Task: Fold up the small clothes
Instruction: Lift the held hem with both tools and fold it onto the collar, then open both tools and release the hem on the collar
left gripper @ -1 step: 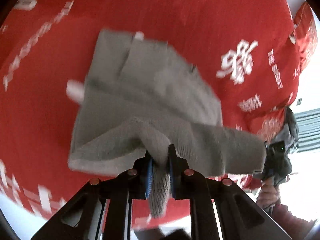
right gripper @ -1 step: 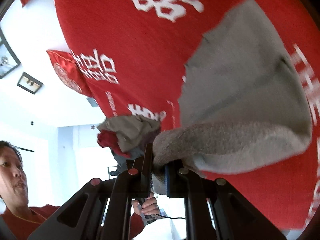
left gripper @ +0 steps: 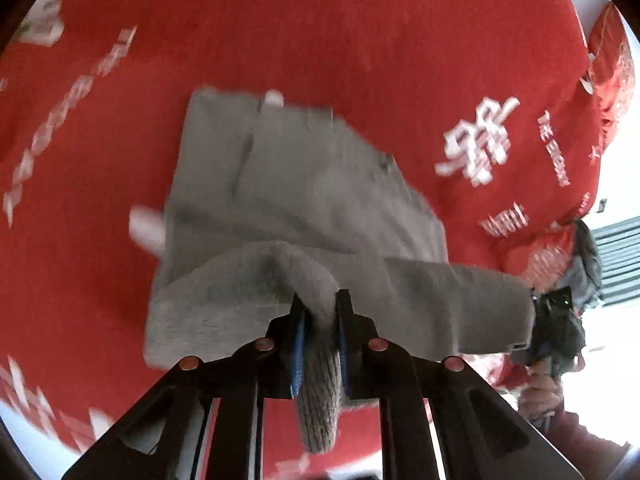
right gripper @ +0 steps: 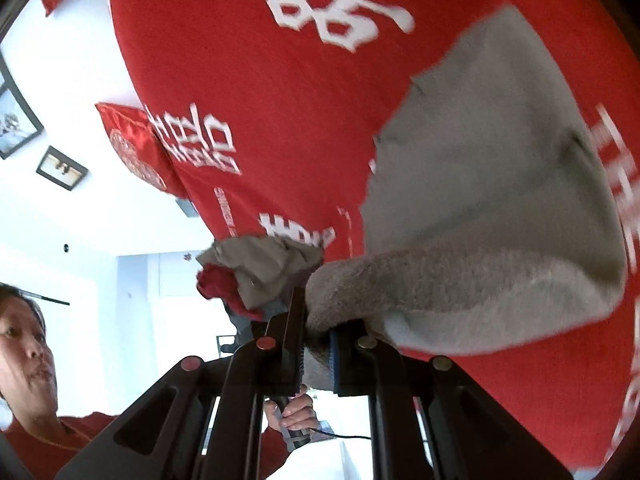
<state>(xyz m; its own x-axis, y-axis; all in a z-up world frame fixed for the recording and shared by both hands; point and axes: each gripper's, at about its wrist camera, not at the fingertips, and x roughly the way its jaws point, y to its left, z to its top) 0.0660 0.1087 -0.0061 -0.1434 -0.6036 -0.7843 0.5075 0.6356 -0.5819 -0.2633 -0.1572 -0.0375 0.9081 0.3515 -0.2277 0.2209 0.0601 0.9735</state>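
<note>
Grey knit garment (left gripper: 304,200) clamped by left gripper (left gripper: 320,320) & right gripper (right gripper: 316,340) over red bedspread (left gripper: 360,40); uneven pull could skew fold.

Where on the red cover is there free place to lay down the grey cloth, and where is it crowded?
Bare red cover lies beyond the far edge of the grey cloth, and also to its left, up to the white lettering. It is crowded at the bed's edge, where a pile of clothes sits beside the right gripper. The left gripper also grips the cloth.
</note>
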